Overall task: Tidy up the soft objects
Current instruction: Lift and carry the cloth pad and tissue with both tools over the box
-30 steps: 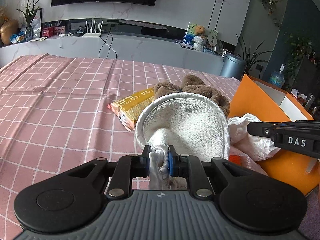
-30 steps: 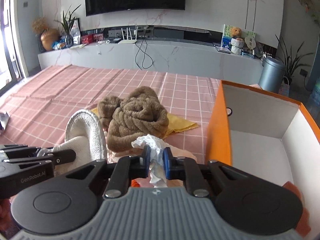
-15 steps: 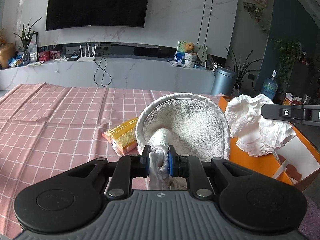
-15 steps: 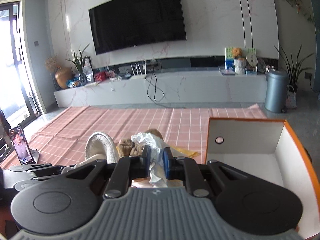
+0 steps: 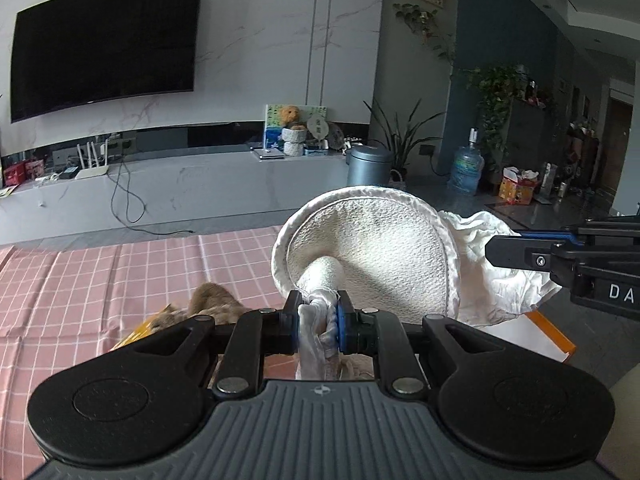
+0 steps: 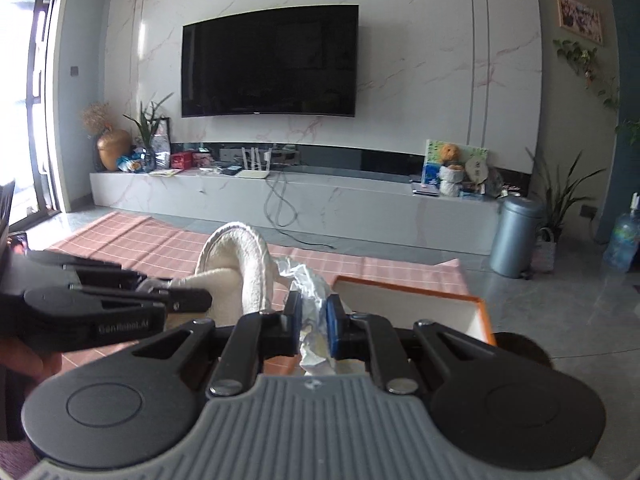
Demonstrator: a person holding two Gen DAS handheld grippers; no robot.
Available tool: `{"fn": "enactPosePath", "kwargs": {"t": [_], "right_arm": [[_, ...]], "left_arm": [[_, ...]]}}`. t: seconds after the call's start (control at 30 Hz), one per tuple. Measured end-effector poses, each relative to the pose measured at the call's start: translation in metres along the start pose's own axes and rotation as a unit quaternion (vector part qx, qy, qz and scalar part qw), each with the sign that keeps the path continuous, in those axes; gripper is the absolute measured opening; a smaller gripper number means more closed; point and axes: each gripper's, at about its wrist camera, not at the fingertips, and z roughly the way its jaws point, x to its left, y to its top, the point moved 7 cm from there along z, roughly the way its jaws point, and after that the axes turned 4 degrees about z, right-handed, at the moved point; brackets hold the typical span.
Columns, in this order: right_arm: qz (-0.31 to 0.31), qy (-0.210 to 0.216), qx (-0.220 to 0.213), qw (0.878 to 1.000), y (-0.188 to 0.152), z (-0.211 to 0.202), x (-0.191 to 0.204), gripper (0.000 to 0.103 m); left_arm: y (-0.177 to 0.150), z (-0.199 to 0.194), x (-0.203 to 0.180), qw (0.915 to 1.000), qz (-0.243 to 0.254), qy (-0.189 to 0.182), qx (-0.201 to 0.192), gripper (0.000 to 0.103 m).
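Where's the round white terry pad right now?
The round white terry pad hangs clamped in the left gripper, centre of the left wrist view, beside the crumpled white cloth.

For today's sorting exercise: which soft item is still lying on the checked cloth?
The brown plush toy; the white slipper and crumpled tissue are held aloft.

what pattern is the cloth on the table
Pink cloth with a white grid of squares, clearest in the left wrist view.
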Motion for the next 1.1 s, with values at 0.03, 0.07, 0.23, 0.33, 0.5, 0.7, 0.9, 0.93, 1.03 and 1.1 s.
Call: {"fn": "enactPosePath", "kwargs": {"t": [0.03,0.07,0.23,0.33,0.5,0.7,0.9,0.93,1.03,1.1], "right_arm": [[-0.007,-0.007,0.003,1.000,0.000,-0.001,-0.008,0.011],[-0.013,-0.015,0.005,1.000,0.000,-0.001,-0.016,0.011],[-0.028,-0.029,0.037,0.999,-0.011,0.011,-0.054,0.011],[-0.046,-0.027,0.057,0.997,-0.021,0.028,-0.071,0.011],[-0.077,-0.009,0.096,0.992,-0.042,0.059,-0.090,0.011],[-0.089,0.010,0.141,0.986,-0.060,0.095,-0.103,0.011],[-0.089,0.016,0.177,0.980,-0.072,0.119,-0.111,0.011],[-0.089,0.017,0.183,0.979,-0.074,0.122,-0.113,0.011],[-0.102,0.024,0.197,0.975,-0.077,0.129,-0.111,0.011],[-0.116,0.023,0.208,0.971,-0.080,0.131,-0.108,0.011]], "left_arm": [[0.005,0.006,-0.006,1.0000,0.006,-0.005,0.001,0.019],[0.009,0.013,-0.014,0.9998,0.012,-0.013,0.002,0.019],[0.023,0.046,-0.058,0.9962,0.072,-0.041,0.024,0.019],[0.016,0.070,-0.082,0.9907,0.100,-0.068,0.061,0.019],[-0.001,0.104,-0.101,0.9824,0.127,-0.078,0.112,0.019],[-0.017,0.134,-0.109,0.9708,0.164,-0.067,0.162,0.019],[-0.029,0.157,-0.119,0.9567,0.203,-0.069,0.197,0.019],[-0.030,0.161,-0.120,0.9539,0.210,-0.070,0.203,0.019],[-0.035,0.168,-0.122,0.9478,0.223,-0.072,0.216,0.020],[-0.039,0.174,-0.122,0.9433,0.232,-0.075,0.226,0.020]]}}
